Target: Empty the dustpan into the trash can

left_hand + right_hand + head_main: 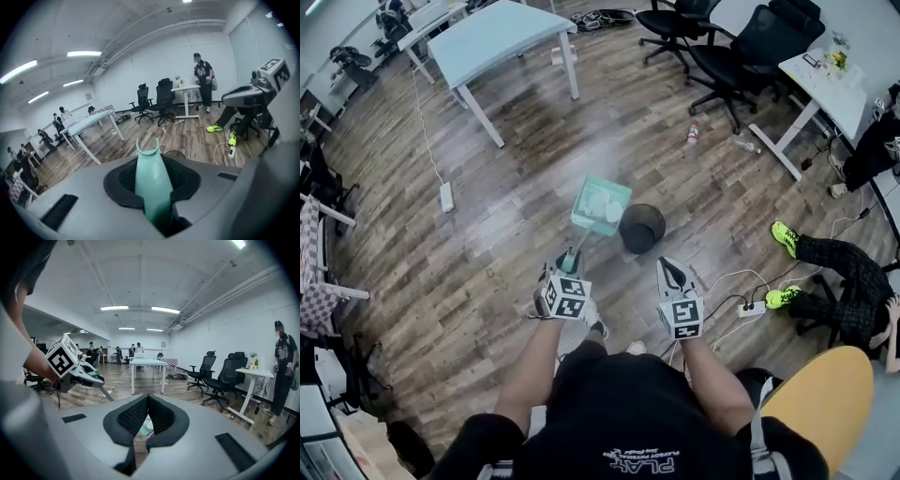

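Black T-shirt, white print; grey left gripper, right gripper.

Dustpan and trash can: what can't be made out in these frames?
Dustpan contents, head view: pale scraps, too small and blurred to identify.
Trash can inside, head view: dark; fill level unreadable.
Dustpan's pan, left gripper view: hidden behind the left tool's body; only the handle shows, clamped between the jaws.
Right gripper view: a pale sliver shows below the right tool's shut pads; not identifiable.
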Available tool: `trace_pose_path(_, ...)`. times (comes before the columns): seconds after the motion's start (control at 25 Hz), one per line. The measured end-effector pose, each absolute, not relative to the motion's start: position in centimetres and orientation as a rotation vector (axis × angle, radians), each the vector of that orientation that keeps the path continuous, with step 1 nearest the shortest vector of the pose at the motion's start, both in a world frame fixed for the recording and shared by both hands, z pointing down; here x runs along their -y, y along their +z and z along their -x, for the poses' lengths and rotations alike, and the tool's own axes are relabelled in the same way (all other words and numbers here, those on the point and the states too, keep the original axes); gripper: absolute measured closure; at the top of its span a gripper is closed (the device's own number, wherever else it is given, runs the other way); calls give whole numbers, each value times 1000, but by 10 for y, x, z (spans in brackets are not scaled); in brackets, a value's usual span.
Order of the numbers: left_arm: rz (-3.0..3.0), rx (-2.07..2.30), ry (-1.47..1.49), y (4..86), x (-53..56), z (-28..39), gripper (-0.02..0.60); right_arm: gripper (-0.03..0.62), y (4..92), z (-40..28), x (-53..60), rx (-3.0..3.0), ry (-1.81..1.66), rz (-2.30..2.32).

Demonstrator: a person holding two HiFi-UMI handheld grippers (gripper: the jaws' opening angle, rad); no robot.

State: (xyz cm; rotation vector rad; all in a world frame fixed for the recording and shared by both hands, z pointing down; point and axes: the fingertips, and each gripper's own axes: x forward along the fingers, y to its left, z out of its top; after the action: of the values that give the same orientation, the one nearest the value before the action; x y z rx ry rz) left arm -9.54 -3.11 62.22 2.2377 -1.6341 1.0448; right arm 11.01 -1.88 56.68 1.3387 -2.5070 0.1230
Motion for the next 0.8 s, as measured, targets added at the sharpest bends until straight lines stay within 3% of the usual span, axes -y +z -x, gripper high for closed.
trace_pose_path(0.8,-2628,1317,1909,651,0,12,483,569,564,-158,-25,2497,127,-1405)
